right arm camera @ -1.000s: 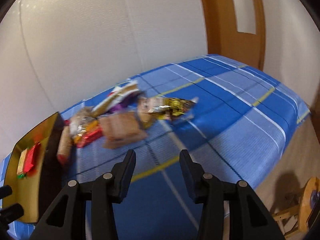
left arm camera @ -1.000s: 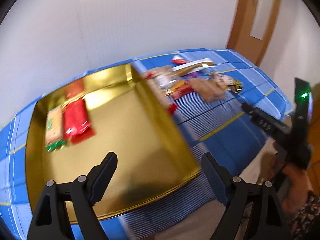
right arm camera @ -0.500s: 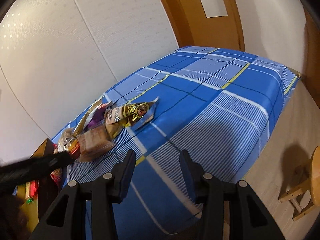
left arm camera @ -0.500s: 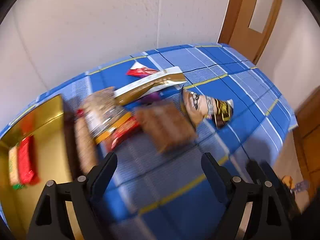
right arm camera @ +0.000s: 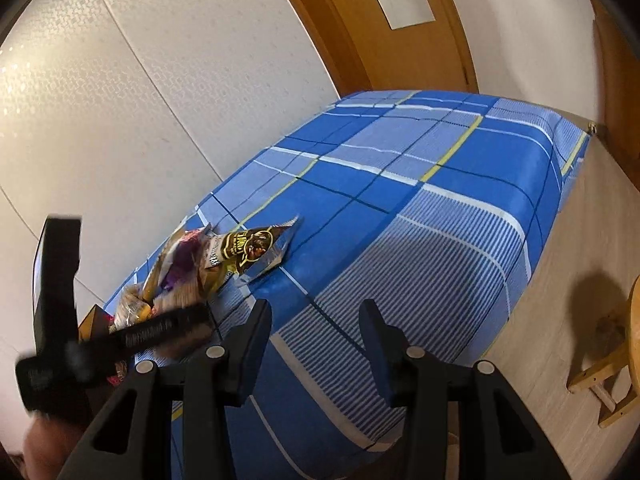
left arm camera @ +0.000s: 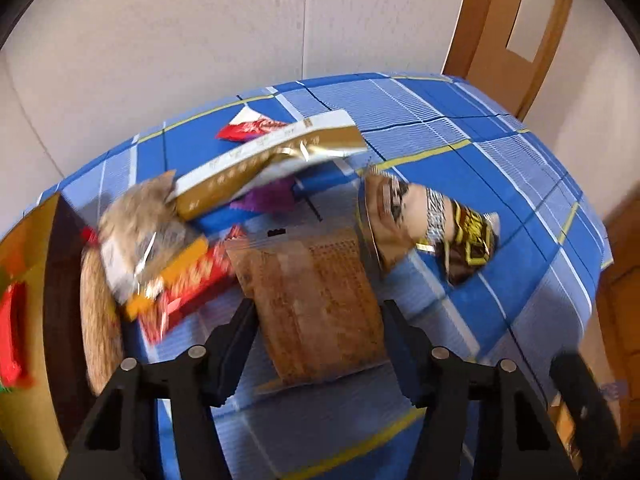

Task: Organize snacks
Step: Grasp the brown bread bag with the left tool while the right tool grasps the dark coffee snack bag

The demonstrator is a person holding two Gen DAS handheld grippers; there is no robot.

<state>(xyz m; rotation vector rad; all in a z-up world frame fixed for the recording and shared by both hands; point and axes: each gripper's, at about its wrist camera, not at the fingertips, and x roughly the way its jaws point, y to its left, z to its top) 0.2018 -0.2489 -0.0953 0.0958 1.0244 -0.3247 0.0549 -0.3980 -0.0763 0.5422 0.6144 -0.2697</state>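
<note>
A heap of snacks lies on the blue plaid cloth point(left arm camera: 460, 152). In the left wrist view my left gripper point(left arm camera: 318, 322) is open, its fingers on either side of a clear bag of brown crackers point(left arm camera: 316, 304); I cannot tell if they touch it. Beside it lie a red-orange packet point(left arm camera: 188, 284), a gold-white box point(left arm camera: 264, 164), a red wrapper point(left arm camera: 250, 130), a purple packet point(left arm camera: 266, 198) and a brown-black-yellow bag point(left arm camera: 424, 224). The gold tray point(left arm camera: 24, 248) at the left edge holds a red packet point(left arm camera: 10, 336). My right gripper point(right arm camera: 314, 322) is open and empty over bare cloth point(right arm camera: 420, 220).
A white wall runs behind the table. A wooden door point(right arm camera: 400, 32) stands at the far end. A wooden stool point(right arm camera: 612, 368) stands on the floor at the right of the table edge. The left gripper's body point(right arm camera: 120, 340) crosses the right wrist view's lower left.
My left gripper swung right, away from the gold tray, and came down over the snack heap to straddle the cracker bag. My right gripper turned right toward bare cloth. Both stayed open.
</note>
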